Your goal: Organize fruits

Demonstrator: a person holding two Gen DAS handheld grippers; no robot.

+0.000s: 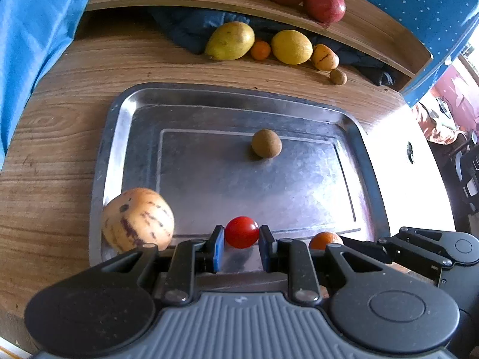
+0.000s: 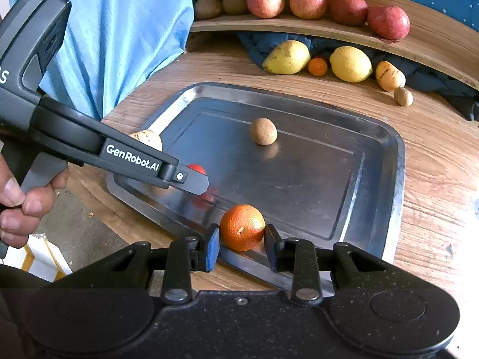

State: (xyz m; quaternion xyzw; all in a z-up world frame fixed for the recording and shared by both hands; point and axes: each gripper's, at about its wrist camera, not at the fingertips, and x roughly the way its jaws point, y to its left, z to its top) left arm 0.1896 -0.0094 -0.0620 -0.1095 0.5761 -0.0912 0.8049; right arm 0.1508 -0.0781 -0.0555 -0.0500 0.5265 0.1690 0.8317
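The left gripper (image 1: 241, 243) is clamped on a cherry tomato (image 1: 242, 232); the right gripper (image 2: 242, 243) pinches a small orange (image 2: 242, 227). Both hover over the near edge of the metal tray (image 1: 299, 185), which holds one striped pepino melon (image 1: 137, 220) left of the left gripper and one small brown fruit (image 1: 266, 143) ahead.

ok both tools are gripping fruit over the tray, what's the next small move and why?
Probably lift both straight up a little. The left tool is shut on the tomato and the right tool on the orange, both low at the near edge of the tray. The striped melon sits close beside the tomato, so rising first avoids knocking it.
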